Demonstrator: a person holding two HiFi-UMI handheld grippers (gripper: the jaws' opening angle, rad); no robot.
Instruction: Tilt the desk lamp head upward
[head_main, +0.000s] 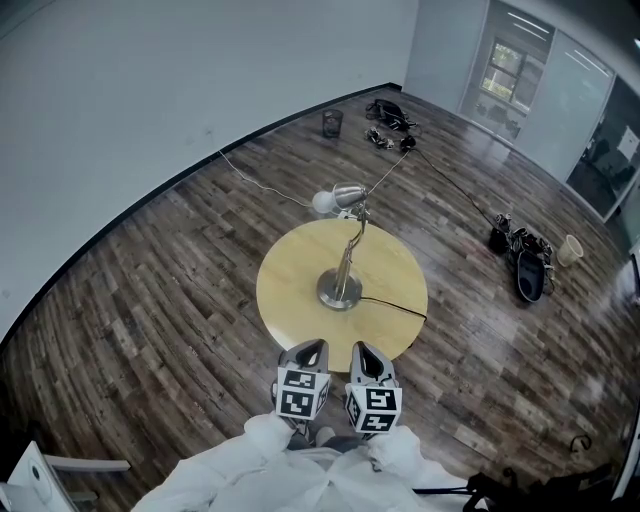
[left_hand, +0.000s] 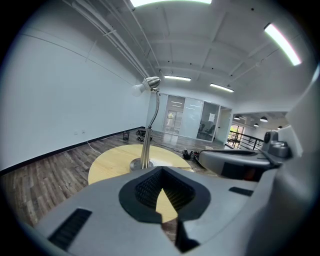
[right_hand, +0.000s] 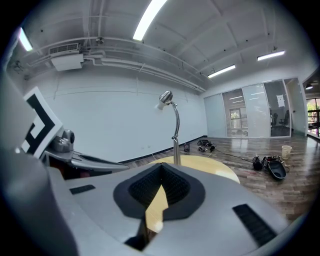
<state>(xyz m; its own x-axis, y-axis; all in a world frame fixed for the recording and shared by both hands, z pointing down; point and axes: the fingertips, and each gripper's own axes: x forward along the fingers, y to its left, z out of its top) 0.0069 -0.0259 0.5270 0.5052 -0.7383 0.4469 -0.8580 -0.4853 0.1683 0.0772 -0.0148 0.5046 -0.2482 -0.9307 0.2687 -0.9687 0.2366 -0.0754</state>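
Observation:
A silver desk lamp stands on a round yellow table (head_main: 290, 290). Its round base (head_main: 339, 291) sits near the table's middle, and a thin curved stem rises from it to the lamp head (head_main: 336, 199), whose white bulb end points left. In the left gripper view the lamp head (left_hand: 148, 84) tops the stem at upper middle; in the right gripper view the lamp head (right_hand: 164, 98) also shows. My left gripper (head_main: 306, 354) and right gripper (head_main: 367, 361) hover side by side at the table's near edge. Both are shut and empty, well short of the lamp.
A black cord (head_main: 395, 305) runs from the lamp base off the table's right side. Bags and cables (head_main: 390, 122) lie on the wood floor far behind. A dark bag (head_main: 528, 262) and a cup (head_main: 570, 249) sit at right. A white wall curves along the left.

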